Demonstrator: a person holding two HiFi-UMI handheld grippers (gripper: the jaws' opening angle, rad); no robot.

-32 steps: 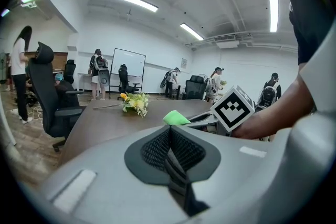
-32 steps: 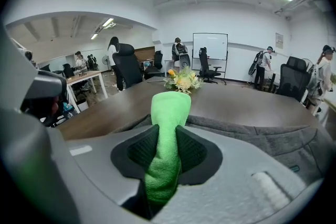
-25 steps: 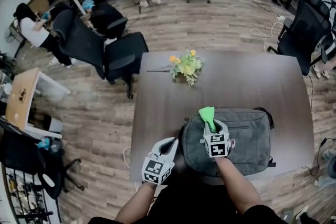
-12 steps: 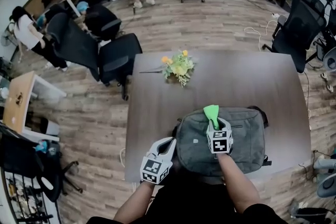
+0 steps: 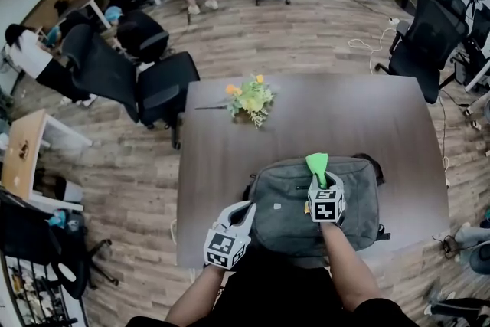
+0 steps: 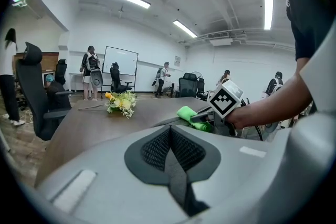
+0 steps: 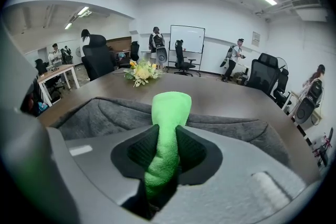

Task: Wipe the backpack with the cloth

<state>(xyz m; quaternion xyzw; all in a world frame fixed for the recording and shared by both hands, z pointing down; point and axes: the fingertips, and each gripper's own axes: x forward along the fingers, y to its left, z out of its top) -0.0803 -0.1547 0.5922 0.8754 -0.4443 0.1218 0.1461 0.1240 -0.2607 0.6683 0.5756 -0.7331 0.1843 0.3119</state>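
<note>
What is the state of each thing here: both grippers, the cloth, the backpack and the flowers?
backpack: lying flat on the table.
cloth: bunched, sticking out of the jaws, over the backpack.
right gripper: shut on the cloth.
left gripper: shut, empty.
flowers: lying on the table, apart from the backpack.

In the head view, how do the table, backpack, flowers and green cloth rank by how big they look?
1. table
2. backpack
3. flowers
4. green cloth, though only its free end shows; the rest is pinched in the right gripper.
</note>
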